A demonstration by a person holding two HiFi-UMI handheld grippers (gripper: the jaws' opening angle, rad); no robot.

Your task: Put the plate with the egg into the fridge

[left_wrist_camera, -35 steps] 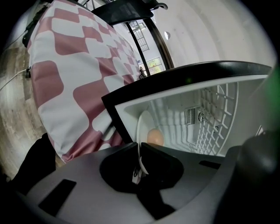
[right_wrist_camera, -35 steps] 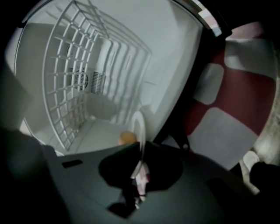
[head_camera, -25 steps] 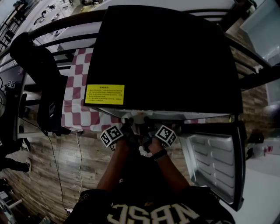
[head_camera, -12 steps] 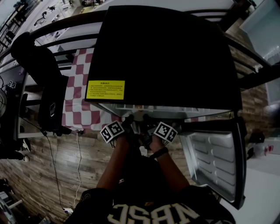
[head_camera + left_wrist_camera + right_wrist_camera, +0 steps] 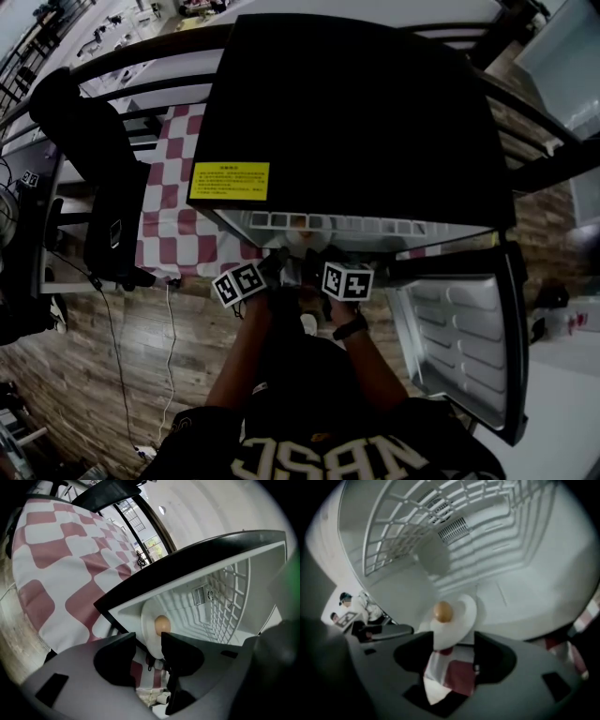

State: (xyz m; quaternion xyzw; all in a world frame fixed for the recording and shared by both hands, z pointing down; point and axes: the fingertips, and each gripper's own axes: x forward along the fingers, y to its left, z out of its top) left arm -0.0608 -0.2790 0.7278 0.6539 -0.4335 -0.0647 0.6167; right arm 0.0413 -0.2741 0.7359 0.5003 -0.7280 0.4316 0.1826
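plate [image 5: 148, 620]: white, round, one brown egg [image 5: 162, 624] on it, inside fridge [image 5: 197, 550] | left gripper [image 5: 149, 638], right gripper [image 5: 453, 638]: jaws had just been opening, stood apart (plate rim between them, not clamped)

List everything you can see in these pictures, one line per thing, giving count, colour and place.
fridge: one, black outside and white inside; centre, with its door open at the right
label: one, yellow; on the fridge top
wire shelf: one, white; inside the fridge
plate: one, white; inside the fridge, near the front edge
egg: one, brown; on the plate
tablecloth: one, red-and-white check; left of the fridge
floor: wood planks; under everything
left claw: one, grey; jaws just opened, gripping nothing, plate ahead
right claw: one, grey; jaws just opened, plate rim in the gap, not pressed
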